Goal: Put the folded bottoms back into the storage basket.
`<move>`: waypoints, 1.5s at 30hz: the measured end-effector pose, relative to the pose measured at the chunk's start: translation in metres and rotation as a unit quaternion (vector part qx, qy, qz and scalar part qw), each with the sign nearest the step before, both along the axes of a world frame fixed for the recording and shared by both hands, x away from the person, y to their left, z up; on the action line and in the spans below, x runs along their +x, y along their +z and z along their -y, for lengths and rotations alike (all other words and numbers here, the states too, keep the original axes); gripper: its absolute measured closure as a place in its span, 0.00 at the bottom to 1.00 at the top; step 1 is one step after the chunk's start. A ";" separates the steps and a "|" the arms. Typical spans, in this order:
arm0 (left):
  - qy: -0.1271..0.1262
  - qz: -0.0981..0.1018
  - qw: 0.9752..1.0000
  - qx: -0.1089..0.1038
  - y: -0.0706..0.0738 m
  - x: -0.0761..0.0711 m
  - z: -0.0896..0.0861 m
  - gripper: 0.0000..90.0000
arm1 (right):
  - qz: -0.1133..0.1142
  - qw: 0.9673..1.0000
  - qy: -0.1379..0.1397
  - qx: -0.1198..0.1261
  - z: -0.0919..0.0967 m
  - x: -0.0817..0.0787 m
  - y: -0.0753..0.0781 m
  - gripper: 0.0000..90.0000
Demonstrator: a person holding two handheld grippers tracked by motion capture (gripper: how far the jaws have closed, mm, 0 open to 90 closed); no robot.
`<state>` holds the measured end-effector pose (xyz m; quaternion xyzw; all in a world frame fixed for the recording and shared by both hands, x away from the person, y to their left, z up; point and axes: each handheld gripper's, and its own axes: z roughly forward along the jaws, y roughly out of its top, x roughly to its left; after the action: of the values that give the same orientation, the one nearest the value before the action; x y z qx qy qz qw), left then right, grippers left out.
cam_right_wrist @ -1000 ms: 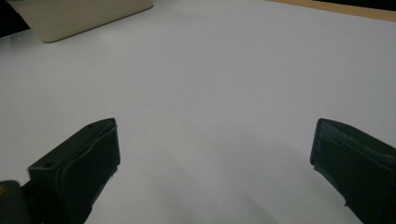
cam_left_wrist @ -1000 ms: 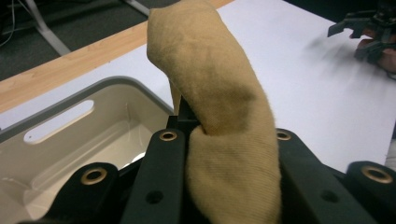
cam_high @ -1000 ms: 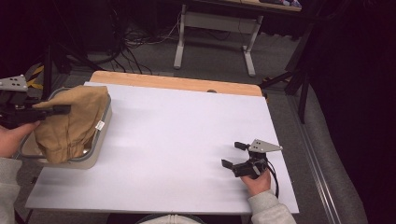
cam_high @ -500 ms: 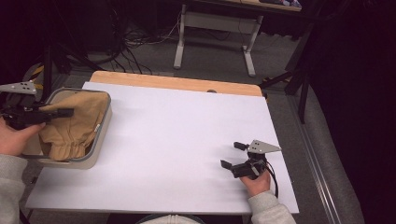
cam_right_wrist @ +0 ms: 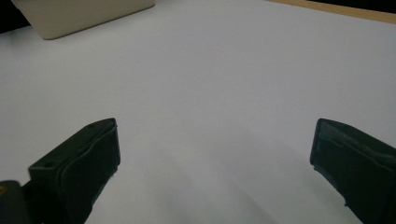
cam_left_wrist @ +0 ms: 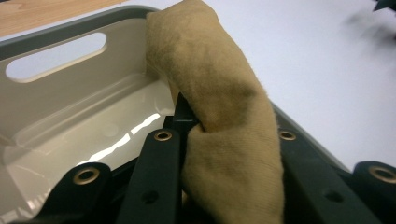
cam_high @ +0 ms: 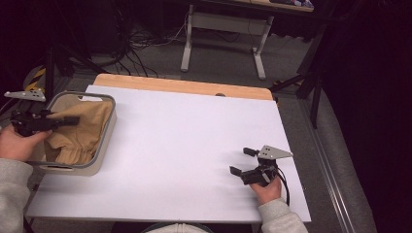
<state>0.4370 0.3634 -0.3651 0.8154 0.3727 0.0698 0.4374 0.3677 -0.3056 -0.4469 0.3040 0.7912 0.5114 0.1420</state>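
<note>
My left gripper (cam_high: 73,120) sits over the beige bin (cam_high: 108,141), its jaws clamped on a fold of tan cloth (cam_high: 80,133). From the left gripper view, the cloth (cam_left_wrist: 224,107) rises straight ahead between the jaws and drapes over the bin's far rim (cam_left_wrist: 70,30), with the bin's glossy floor below and to the left. My right gripper (cam_high: 243,161) rests low on the white table (cam_high: 194,141), jaws spread wide with nothing between them; the bin (cam_right_wrist: 84,14) lies far ahead of it, to its left.
</note>
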 end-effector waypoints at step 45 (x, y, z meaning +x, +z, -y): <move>0.074 0.146 0.986 -0.001 0.045 -0.035 0.052 0.00 | -0.004 1.000 0.006 0.015 0.002 0.002 0.000 0.02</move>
<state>0.4025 0.3116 -0.3203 0.7662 0.3639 0.2203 0.4816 0.3693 -0.3079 -0.4467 0.3037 0.7857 0.5228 0.1309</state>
